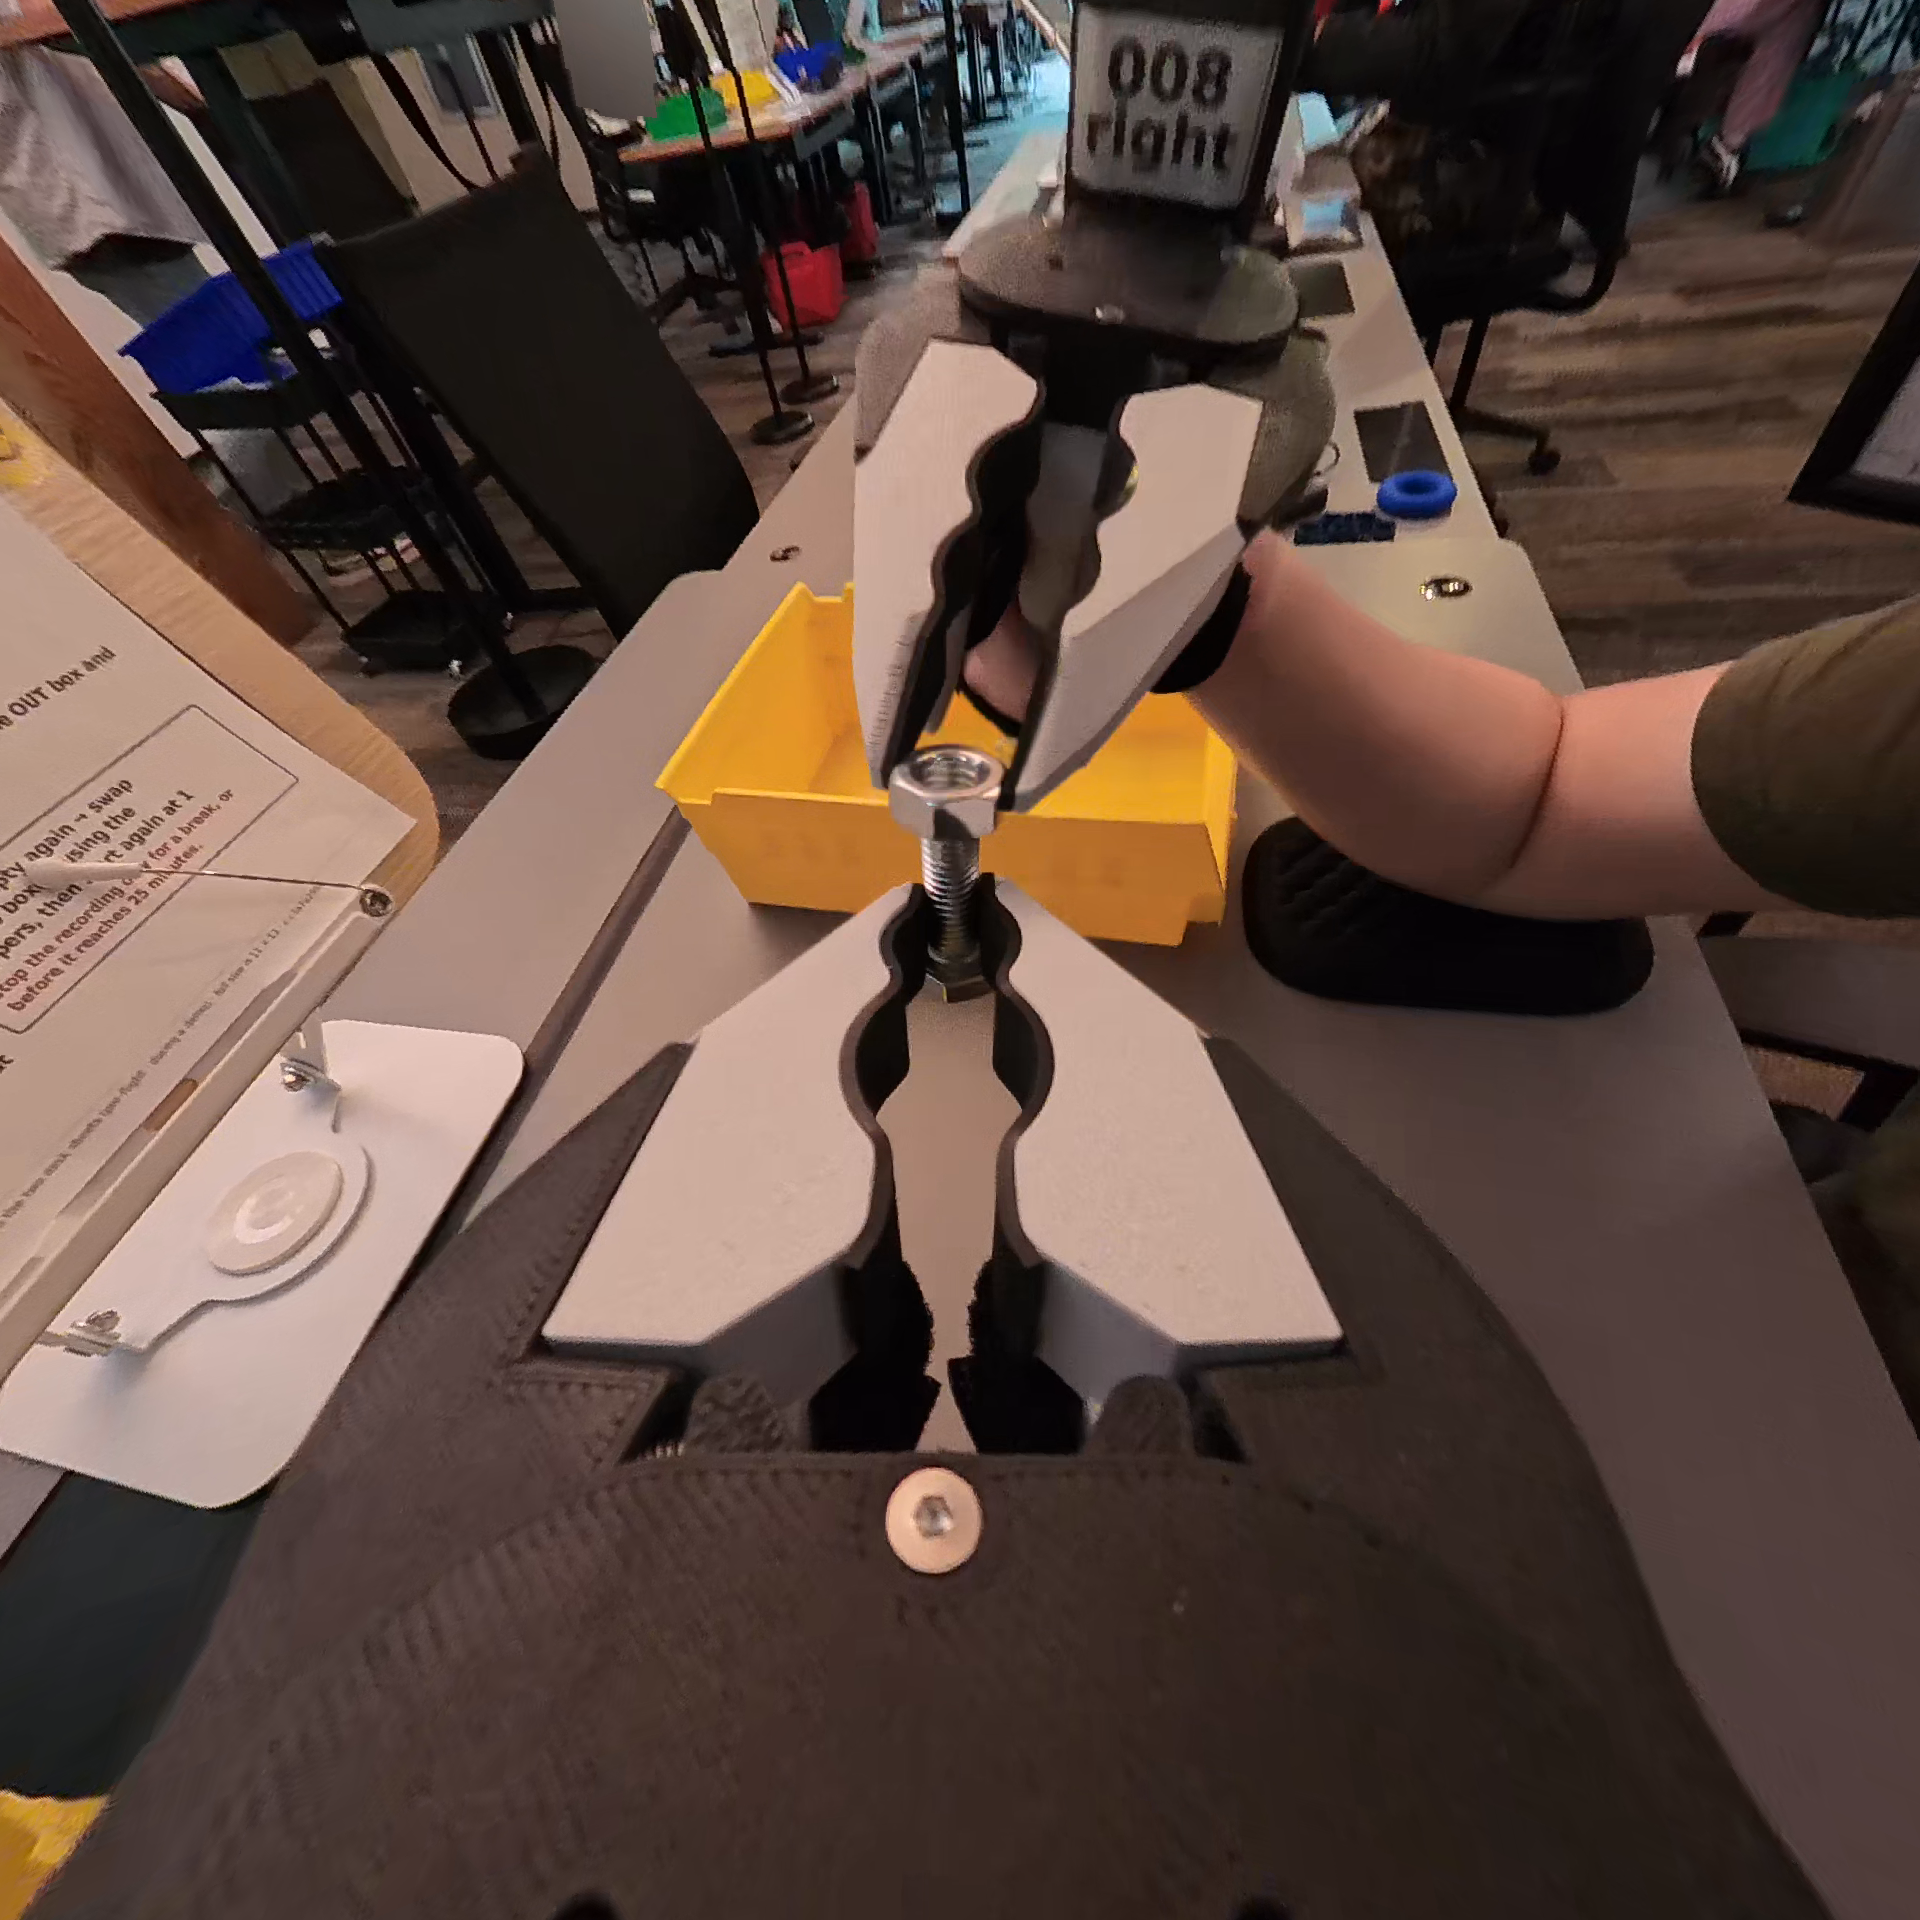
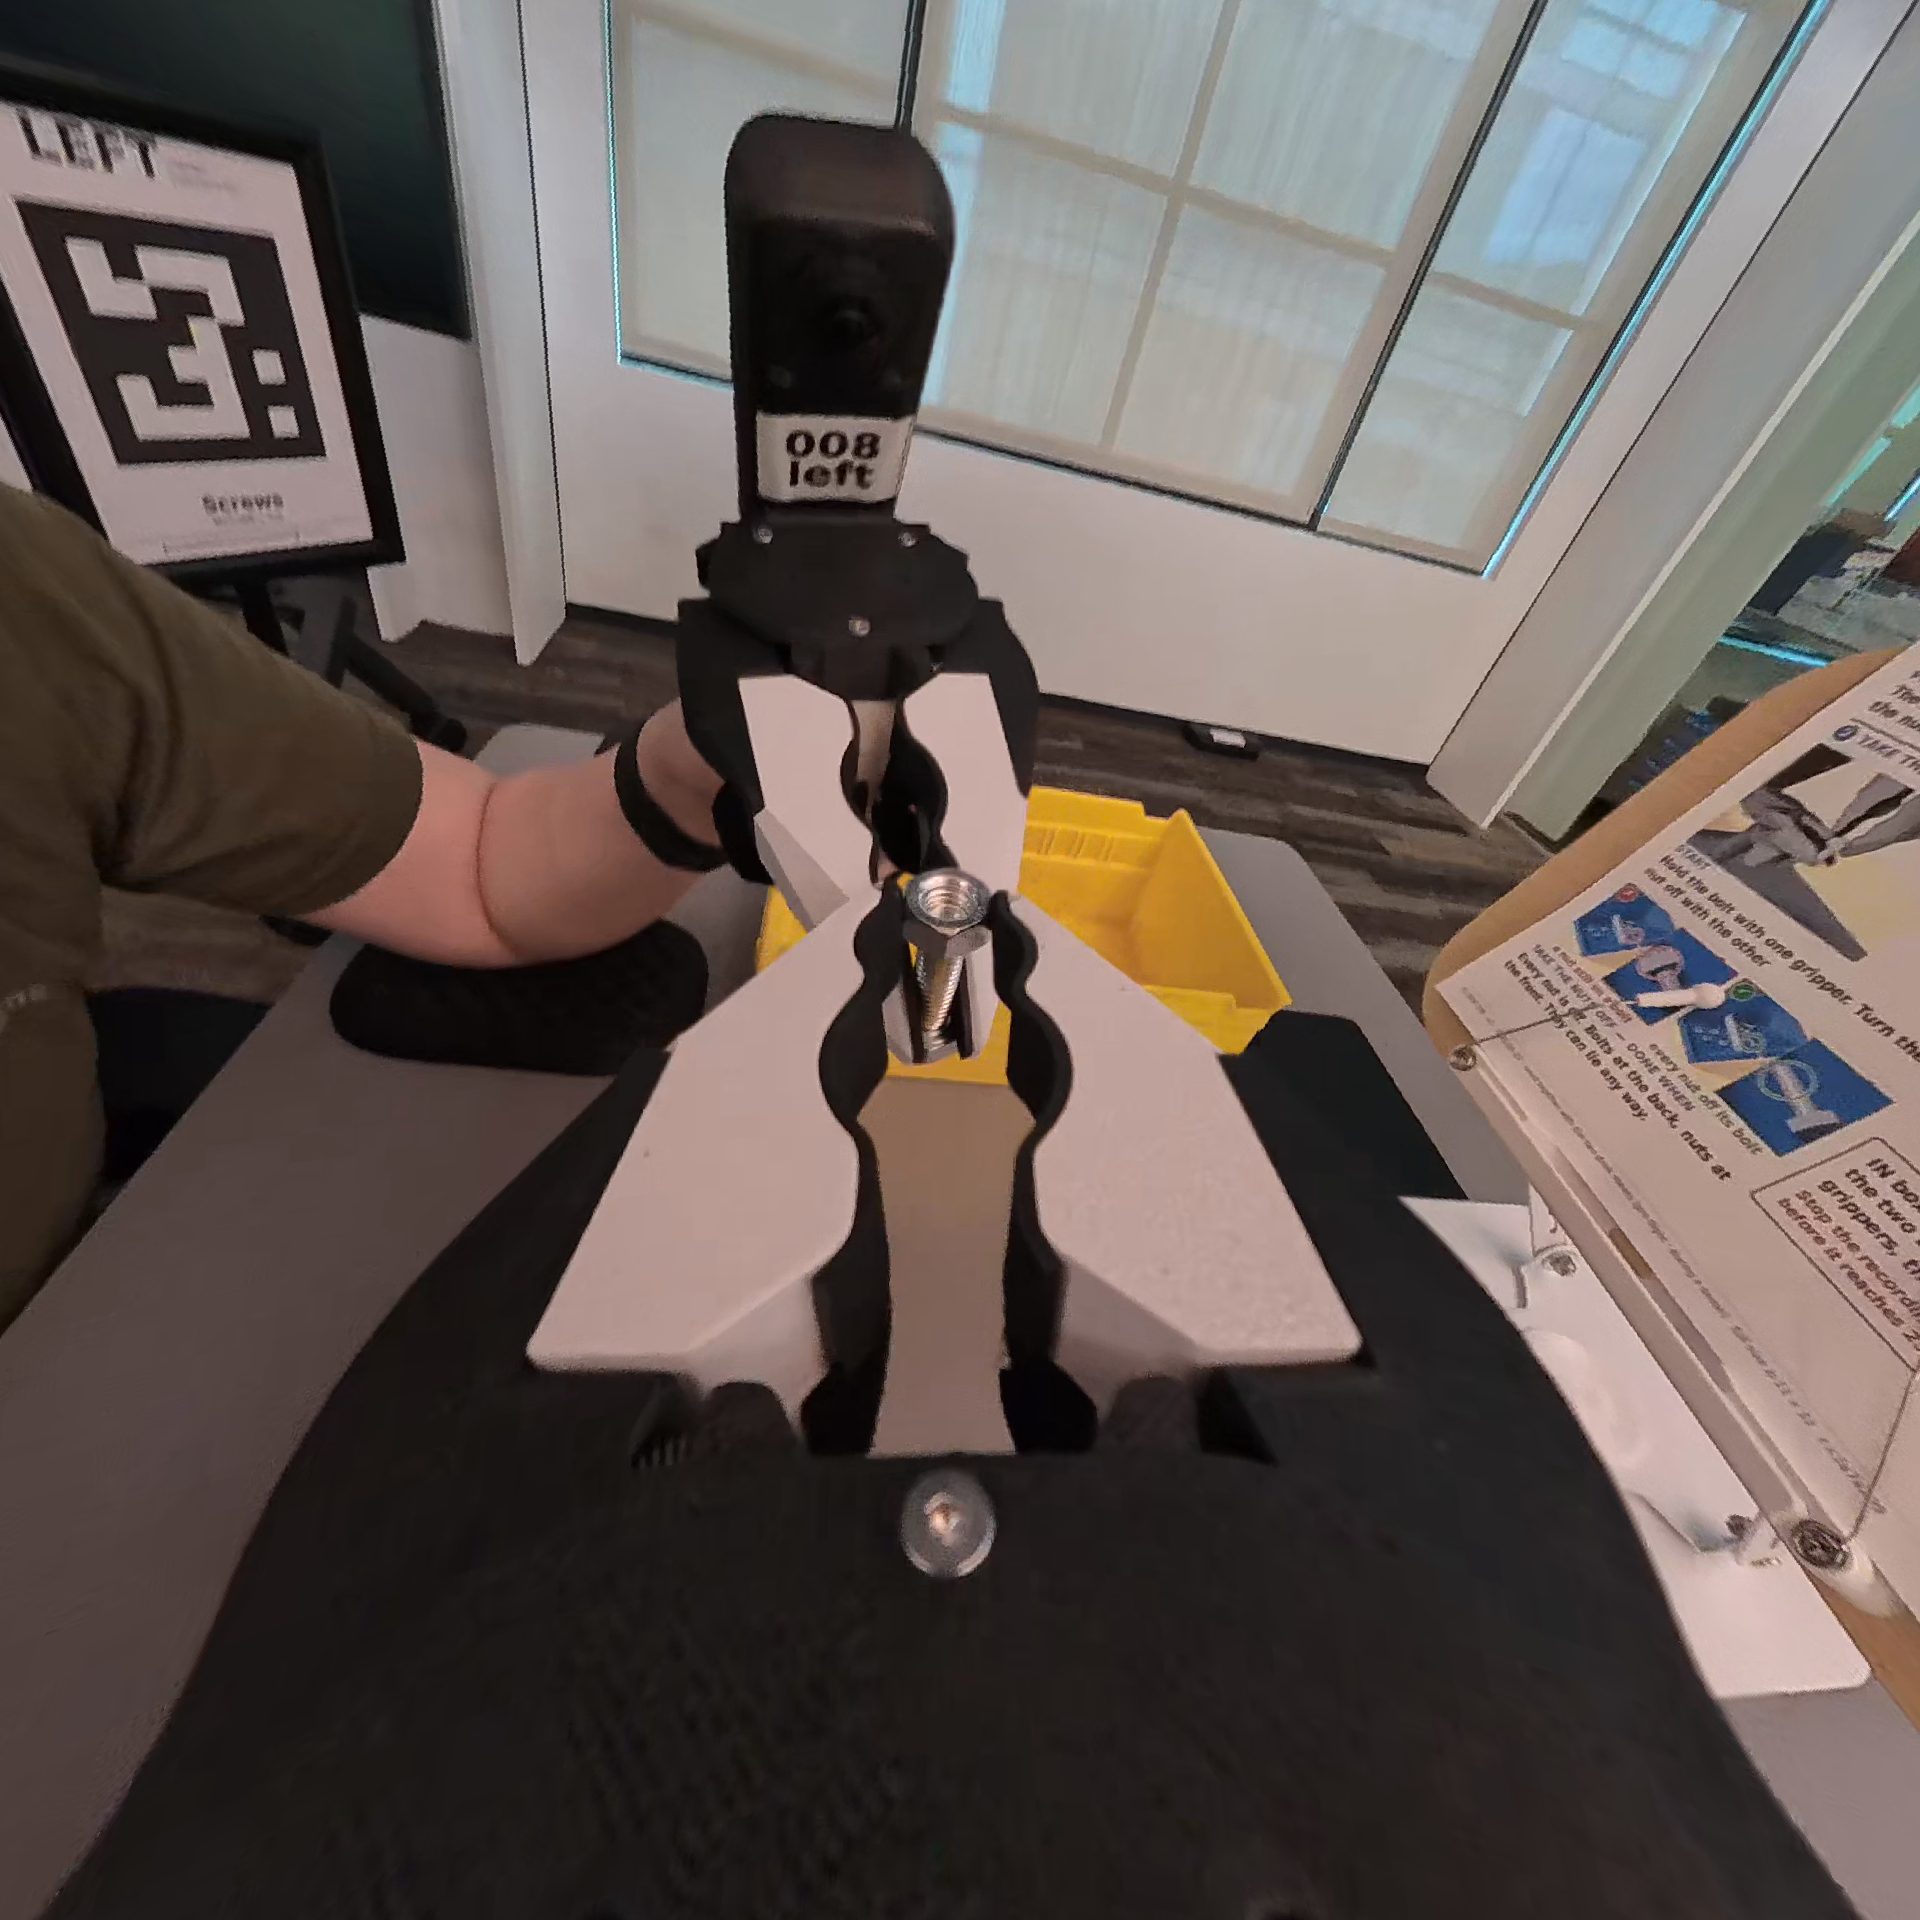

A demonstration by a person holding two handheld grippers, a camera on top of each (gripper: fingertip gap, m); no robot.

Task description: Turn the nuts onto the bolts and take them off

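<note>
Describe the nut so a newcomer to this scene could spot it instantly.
Find the yellow bin on the grey table; in front of it two grippers meet tip to tip. The left gripper clamps a threaded bolt near its head, and the right gripper pinches the nut at the bolt's far end. It is the shiny silver hexagon, wider than the shaft.

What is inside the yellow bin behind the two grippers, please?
The yellow bin shows only bare yellow floor and walls where visible. The right gripper, holding the nut, and the left gripper cover part of its inside, so contents there cannot be judged.
</note>
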